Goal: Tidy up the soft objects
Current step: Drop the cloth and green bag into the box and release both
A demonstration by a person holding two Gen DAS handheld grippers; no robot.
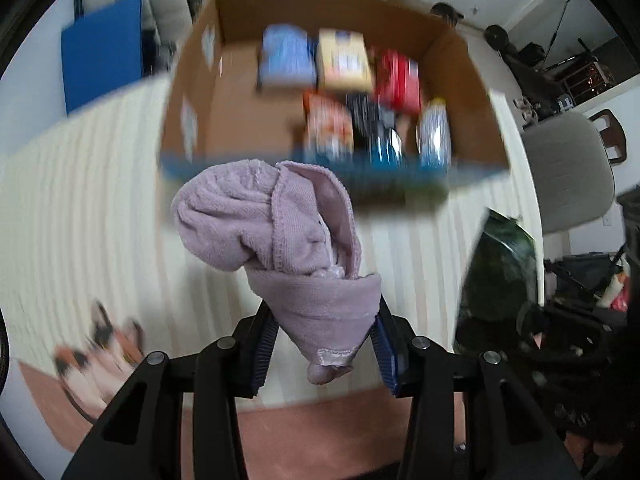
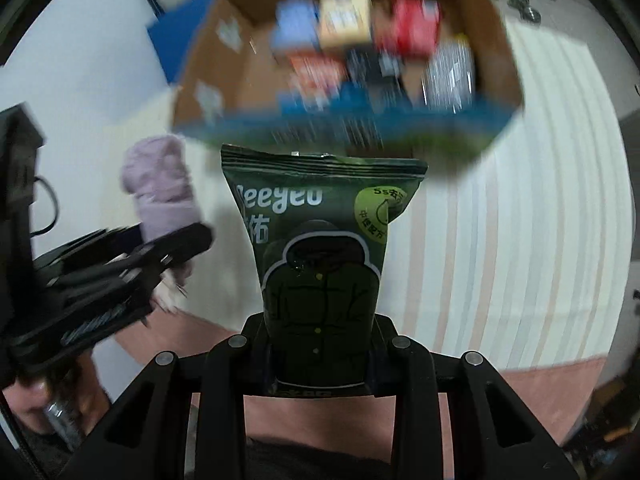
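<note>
My left gripper (image 1: 324,344) is shut on a lilac towel (image 1: 276,228), held bunched above a striped cloth surface, just short of an open cardboard box (image 1: 192,92). My right gripper (image 2: 322,356) is shut on a dark green soft pouch (image 2: 324,248) with white lettering, held upright in front of the same box (image 2: 208,64). The box holds several blurred colourful packs (image 1: 344,60). The left gripper (image 2: 120,272) with the towel (image 2: 160,184) shows at the left of the right wrist view; the green pouch (image 1: 500,272) shows at the right of the left wrist view.
The striped cream cloth (image 1: 80,200) covers the surface under both grippers. A blue panel (image 1: 104,52) stands behind the box. A grey chair (image 1: 572,168) and dark clutter stand at the right. A patterned item (image 1: 100,344) lies at the lower left.
</note>
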